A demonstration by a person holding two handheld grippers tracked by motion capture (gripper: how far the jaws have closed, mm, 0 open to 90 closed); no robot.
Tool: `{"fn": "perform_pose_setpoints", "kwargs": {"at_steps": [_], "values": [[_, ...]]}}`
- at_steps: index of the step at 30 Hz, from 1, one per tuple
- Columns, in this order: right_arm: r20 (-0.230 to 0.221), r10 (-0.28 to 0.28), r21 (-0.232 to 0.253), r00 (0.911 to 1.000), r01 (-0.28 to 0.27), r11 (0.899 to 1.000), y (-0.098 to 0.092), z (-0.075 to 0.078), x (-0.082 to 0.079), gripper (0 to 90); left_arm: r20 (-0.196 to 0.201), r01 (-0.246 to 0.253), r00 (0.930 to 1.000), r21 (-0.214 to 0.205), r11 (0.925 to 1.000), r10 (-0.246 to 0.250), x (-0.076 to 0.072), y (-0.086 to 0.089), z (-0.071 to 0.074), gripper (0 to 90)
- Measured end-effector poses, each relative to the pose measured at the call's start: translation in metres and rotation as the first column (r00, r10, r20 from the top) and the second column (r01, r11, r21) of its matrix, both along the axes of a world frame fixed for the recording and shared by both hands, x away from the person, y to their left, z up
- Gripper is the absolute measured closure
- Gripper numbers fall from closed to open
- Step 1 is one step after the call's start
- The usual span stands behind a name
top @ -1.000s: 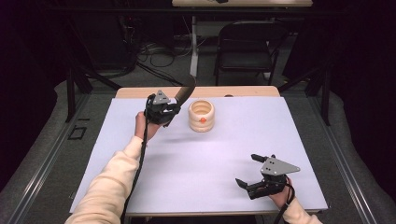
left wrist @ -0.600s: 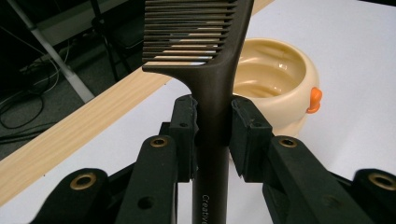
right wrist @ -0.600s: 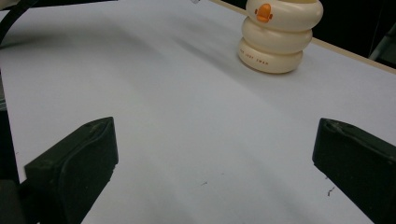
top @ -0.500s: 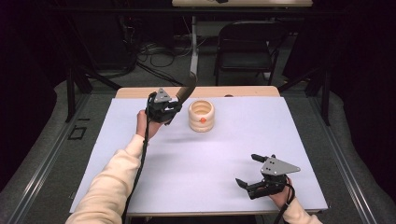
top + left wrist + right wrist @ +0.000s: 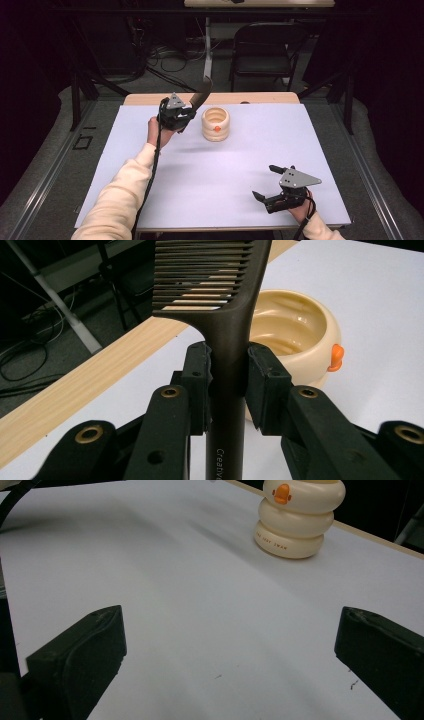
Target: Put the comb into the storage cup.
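My left tongs (image 5: 227, 385) are clamped on the handle of a dark brown comb (image 5: 220, 300), both pads pressing the shaft just below where the toothed head begins. I grip it there, near the head, so that the long handle runs back between the jaws and the teeth stand clear above them, free to be aimed. In the high view the left tongs (image 5: 186, 116) hang over the far left part of the surface (image 5: 240, 165), just beside the cream ringed cup (image 5: 215, 124), with the comb (image 5: 200, 95) tilted up and away past the far edge. That tilt reads to me as a carrying pose: the comb is lifted off the surface and brought next to the cup's open mouth (image 5: 287, 327), probably so it can be stood inside. The cup sits near the middle of the far edge, its orange knob (image 5: 217, 128) facing the near edge.

My right tongs (image 5: 272, 184) rest near the near right corner, jaws wide apart and holding nothing. From the right gripper view the two jaws frame bare surface (image 5: 190, 605), with the cup (image 5: 299, 517) well apart toward the far edge. I judge them parked there to stay out of the left arm's way.
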State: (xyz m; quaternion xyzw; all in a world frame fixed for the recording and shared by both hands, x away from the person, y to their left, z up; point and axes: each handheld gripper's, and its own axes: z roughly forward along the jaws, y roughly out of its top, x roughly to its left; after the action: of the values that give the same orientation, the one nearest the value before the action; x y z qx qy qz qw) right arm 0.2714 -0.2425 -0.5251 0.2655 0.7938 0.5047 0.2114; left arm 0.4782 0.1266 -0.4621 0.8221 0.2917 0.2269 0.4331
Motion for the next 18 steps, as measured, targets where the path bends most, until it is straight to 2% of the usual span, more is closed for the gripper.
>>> {"fn": "perform_pose_setpoints", "kwargs": {"at_steps": [18], "values": [[0.0,0.001,0.0,1.0,-0.001,1.0,-0.0001,0.0001,-0.0001,0.0,0.013,0.012,0.9998,-0.011,0.9999,-0.012,0.0022,-0.0078,0.0075,72.6]]}}
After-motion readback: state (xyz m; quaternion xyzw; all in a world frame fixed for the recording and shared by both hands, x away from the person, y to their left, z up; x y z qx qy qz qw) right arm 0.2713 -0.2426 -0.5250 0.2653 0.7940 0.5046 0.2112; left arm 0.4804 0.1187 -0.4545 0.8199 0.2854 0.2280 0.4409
